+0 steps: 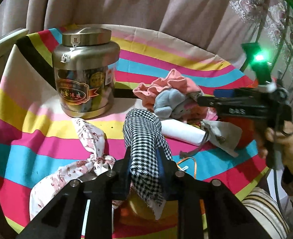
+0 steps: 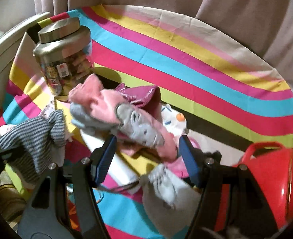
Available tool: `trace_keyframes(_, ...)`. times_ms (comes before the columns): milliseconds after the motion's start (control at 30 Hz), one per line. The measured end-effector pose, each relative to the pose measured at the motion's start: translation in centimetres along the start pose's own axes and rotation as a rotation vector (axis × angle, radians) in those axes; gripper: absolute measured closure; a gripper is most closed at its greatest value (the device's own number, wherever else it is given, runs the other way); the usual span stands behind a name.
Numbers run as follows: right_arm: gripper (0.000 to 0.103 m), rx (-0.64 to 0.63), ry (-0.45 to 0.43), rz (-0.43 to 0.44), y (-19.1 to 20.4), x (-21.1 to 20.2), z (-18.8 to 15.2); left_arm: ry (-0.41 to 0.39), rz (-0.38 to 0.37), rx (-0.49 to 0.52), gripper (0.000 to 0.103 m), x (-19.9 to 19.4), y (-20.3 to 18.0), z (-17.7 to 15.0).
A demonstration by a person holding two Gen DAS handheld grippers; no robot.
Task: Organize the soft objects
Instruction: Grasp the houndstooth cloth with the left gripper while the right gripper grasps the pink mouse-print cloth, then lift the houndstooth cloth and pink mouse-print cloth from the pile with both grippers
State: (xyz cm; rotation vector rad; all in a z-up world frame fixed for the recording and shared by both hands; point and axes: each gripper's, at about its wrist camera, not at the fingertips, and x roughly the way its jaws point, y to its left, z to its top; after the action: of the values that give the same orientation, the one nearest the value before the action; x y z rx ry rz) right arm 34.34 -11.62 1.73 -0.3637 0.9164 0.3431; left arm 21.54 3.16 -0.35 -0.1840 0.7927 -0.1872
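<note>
On the left of the left wrist view stands a shiny metal jar (image 1: 85,73) on the striped cloth (image 1: 37,131). It is upright, with its lid on. In front of it lies a white rag with pink flowers (image 1: 86,139), tied in a knot. Its lower end slips behind the gripper's frame, so part of it is hidden.

In the middle, the left gripper (image 1: 144,167) pinches a black-and-white checked cloth (image 1: 144,139). The jaws are narrow and press on it from both sides. The cloth is long and thin. It points up and away from the camera, toward the back of the table, and its frayed end hangs down below the fingers.

Just to the right lies a white roll (image 1: 182,133), tipped slantwise. Behind it sits a heap of soft things: a pink frilly cloth (image 1: 166,83) and a grey stuffed toy (image 1: 170,101). A grey pouch with a string (image 1: 222,135) lies beside the roll.

On the far right a hand (image 1: 287,145) holds the right gripper (image 2: 146,151). In its own view the blue pads stand wide apart. The pink and grey toy lies between them and slants from upper left to lower right, but the picture is blurry and I cannot tell if the pads touch it. A white toy (image 2: 174,121) peeks out behind, mostly hidden. A red tub (image 2: 265,171) is cut off at the right edge.
</note>
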Motion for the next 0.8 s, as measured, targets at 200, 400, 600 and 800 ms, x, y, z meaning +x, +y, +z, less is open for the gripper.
trace_keyframes(200,0.035,-0.059,0.022,0.050,0.5,2.0,1.5,-0.010,-0.010,-0.022,0.079,-0.4,-0.2,-0.3)
trace_keyframes(400,0.060,-0.014,0.063,0.178,0.3,3.1,1.7,-0.024,-0.008,-0.046,0.079,-1.1,-0.1,-0.6)
trace_keyframes(600,0.084,-0.018,0.037,0.209,1.4,1.2,0.2,-0.047,-0.018,-0.075,0.079,-2.0,-0.1,-0.7)
trace_keyframes(800,0.087,0.094,-0.009,0.248,0.5,-1.9,-1.5,-0.087,-0.033,-0.102,0.079,-3.6,-0.1,-0.9)
